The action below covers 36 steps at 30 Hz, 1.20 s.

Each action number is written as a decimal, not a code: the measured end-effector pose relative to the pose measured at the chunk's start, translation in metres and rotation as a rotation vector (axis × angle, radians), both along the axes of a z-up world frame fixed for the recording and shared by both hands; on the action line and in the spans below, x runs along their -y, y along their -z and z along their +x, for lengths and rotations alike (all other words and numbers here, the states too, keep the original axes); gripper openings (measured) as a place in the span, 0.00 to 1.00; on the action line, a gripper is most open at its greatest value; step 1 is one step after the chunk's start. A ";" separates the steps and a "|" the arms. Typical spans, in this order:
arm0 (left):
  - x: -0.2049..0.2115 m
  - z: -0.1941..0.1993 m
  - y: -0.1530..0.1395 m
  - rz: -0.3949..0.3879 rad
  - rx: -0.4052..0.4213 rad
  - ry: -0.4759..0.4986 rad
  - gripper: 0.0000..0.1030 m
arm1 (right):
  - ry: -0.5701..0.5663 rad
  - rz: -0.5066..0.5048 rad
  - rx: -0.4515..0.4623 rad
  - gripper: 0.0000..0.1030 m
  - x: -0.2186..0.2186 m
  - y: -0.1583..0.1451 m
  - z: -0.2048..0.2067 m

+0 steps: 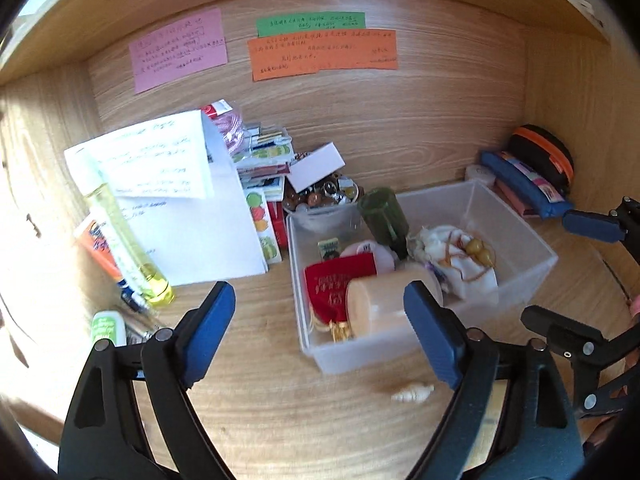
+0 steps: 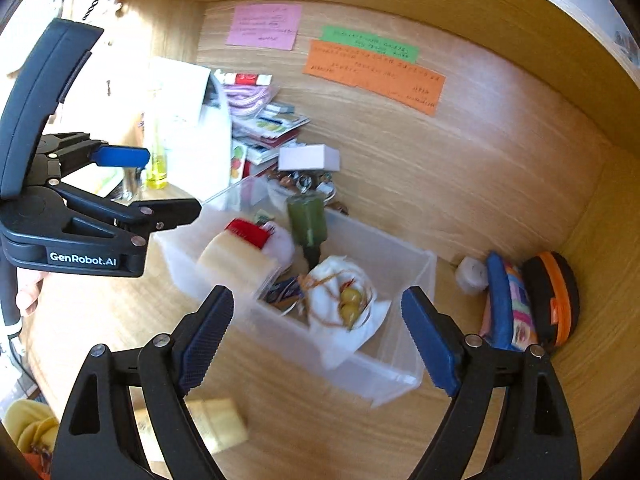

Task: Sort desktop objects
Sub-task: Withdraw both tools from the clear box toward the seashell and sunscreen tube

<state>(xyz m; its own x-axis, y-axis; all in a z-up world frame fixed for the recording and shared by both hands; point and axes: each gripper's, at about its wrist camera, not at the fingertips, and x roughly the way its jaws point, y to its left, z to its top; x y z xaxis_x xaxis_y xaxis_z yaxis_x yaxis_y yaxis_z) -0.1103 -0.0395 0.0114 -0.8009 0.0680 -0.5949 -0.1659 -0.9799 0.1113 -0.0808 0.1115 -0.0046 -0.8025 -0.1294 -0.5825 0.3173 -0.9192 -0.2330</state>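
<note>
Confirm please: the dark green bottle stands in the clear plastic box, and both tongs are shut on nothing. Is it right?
Not quite. The dark green bottle is in the clear plastic box, but both the left tongs and right tongs are open, holding nothing, as each wrist view shows.

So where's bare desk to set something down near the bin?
Bare wood lies in front of the clear bin, around the small shell, and behind it, up to the pouches in the right corner. Left is crowded: papers, bottle, card stacks.
</note>
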 end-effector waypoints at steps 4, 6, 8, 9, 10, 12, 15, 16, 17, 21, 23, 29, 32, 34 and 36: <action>0.005 0.016 0.010 0.004 0.011 -0.004 0.87 | 0.001 -0.025 0.034 0.82 -0.001 0.014 0.017; 0.008 0.023 0.016 0.012 0.025 -0.009 0.87 | 0.000 -0.036 0.057 0.82 -0.002 0.025 0.025; 0.011 0.028 0.024 0.022 0.045 -0.015 0.87 | 0.000 -0.050 0.080 0.83 -0.002 0.033 0.032; 0.013 0.030 0.028 0.025 0.052 -0.018 0.87 | -0.001 -0.059 0.097 0.82 -0.002 0.039 0.036; 0.015 0.032 0.032 0.028 0.061 -0.022 0.87 | 0.002 -0.066 0.108 0.82 -0.003 0.043 0.039; 0.019 0.036 0.039 0.041 0.077 -0.030 0.87 | 0.010 -0.099 0.142 0.83 -0.004 0.053 0.044; 0.025 0.042 0.048 0.070 0.100 -0.035 0.87 | 0.025 -0.121 0.185 0.83 -0.002 0.065 0.051; 0.026 0.044 0.050 0.077 0.105 -0.038 0.88 | 0.027 -0.120 0.191 0.83 0.000 0.068 0.053; 0.027 0.045 0.052 0.083 0.110 -0.039 0.87 | 0.027 -0.121 0.195 0.83 0.003 0.071 0.054; 0.030 0.049 0.057 0.102 0.130 -0.037 0.87 | 0.028 -0.114 0.226 0.82 0.015 0.082 0.053; 0.030 0.050 0.059 0.106 0.135 -0.031 0.87 | 0.042 -0.123 0.221 0.83 0.019 0.084 0.053; 0.028 0.050 0.068 0.105 0.148 -0.016 0.87 | 0.066 -0.218 0.294 0.83 0.020 0.088 0.044; 0.029 0.050 0.071 0.107 0.158 -0.014 0.87 | 0.069 -0.232 0.305 0.83 0.022 0.091 0.041; 0.029 0.050 0.072 0.103 0.165 -0.009 0.87 | 0.077 -0.235 0.310 0.83 0.020 0.090 0.042; 0.028 0.049 0.074 0.099 0.171 -0.005 0.87 | 0.077 -0.213 0.298 0.83 0.019 0.088 0.044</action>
